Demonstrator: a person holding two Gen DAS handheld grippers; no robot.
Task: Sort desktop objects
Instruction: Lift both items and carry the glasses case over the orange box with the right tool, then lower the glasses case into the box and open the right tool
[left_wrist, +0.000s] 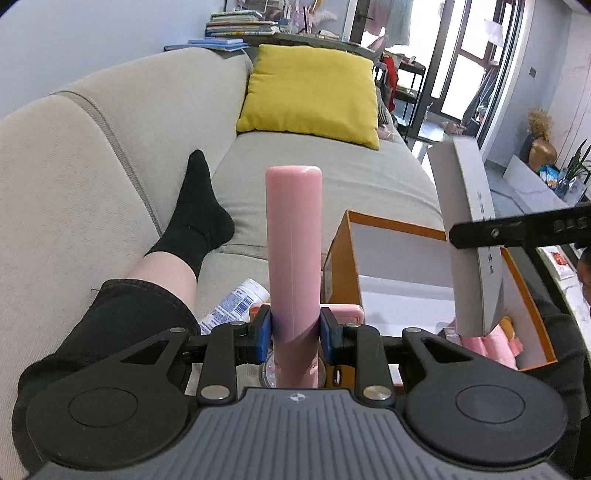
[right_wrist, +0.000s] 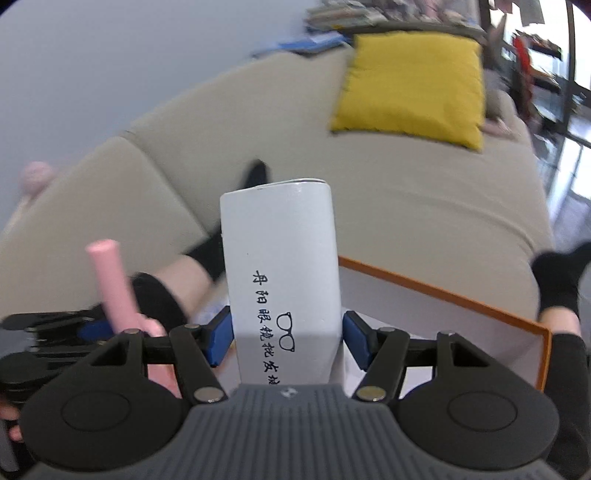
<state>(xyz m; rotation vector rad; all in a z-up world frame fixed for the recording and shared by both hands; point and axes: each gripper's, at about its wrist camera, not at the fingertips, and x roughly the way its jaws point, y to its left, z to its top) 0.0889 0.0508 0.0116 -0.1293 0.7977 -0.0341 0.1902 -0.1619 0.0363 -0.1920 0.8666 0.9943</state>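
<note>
My left gripper (left_wrist: 294, 334) is shut on a tall pink case (left_wrist: 293, 243) that stands upright between its blue pads, held over the sofa beside an orange box (left_wrist: 347, 258). My right gripper (right_wrist: 288, 338) is shut on a white glasses case (right_wrist: 280, 266) printed with black characters and a glasses icon. In the left wrist view the white case (left_wrist: 469, 229) hangs over the orange box with the right gripper's finger (left_wrist: 517, 227) against it. In the right wrist view the pink case (right_wrist: 112, 280) shows at the left and the box rim (right_wrist: 443, 291) at the right.
The orange box holds pink items (left_wrist: 495, 341) at its bottom right. A white tube with a barcode (left_wrist: 236, 301) lies on the beige sofa (left_wrist: 332, 177) by the person's leg in a black sock (left_wrist: 195, 221). A yellow cushion (left_wrist: 314, 92) sits farther back.
</note>
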